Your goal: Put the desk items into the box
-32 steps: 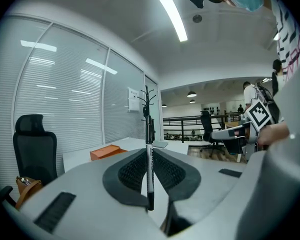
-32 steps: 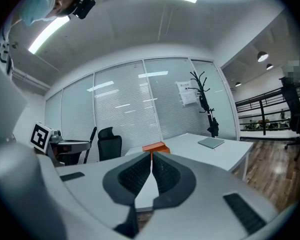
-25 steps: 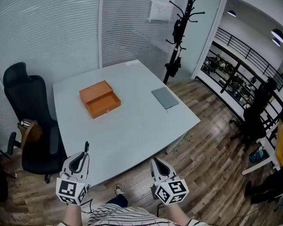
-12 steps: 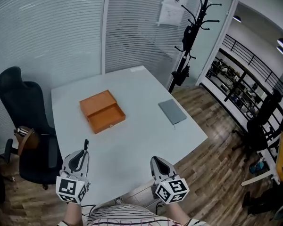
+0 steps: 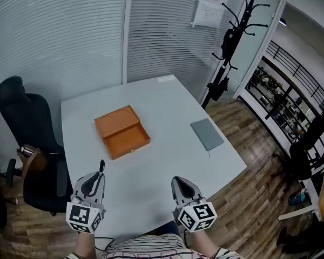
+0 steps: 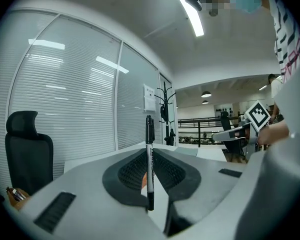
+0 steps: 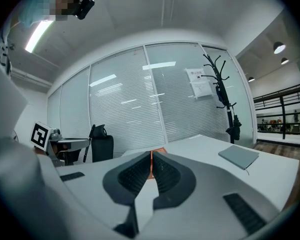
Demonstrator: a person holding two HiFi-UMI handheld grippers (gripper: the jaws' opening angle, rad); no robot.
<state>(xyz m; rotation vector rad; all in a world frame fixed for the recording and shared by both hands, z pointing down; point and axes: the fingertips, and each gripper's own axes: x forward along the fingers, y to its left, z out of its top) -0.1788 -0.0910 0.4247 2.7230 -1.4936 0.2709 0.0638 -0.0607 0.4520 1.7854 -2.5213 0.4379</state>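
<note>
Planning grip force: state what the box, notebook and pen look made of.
Box: orange, matte, flat-panelled; likely wood or covered board. Notebook: grey matte cover, probably card or cloth. Pen: glossy white barrel, black cap; plastic, apparently.

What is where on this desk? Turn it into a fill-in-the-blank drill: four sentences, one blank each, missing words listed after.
1. The left gripper is shut on an upright ____.
2. The right gripper has its jaws together, holding ____.
3. The orange box on the table stands ____.
4. In the head view, the grey notebook lies to the box's ____.

Missing words: pen; nothing; open; right.
</note>
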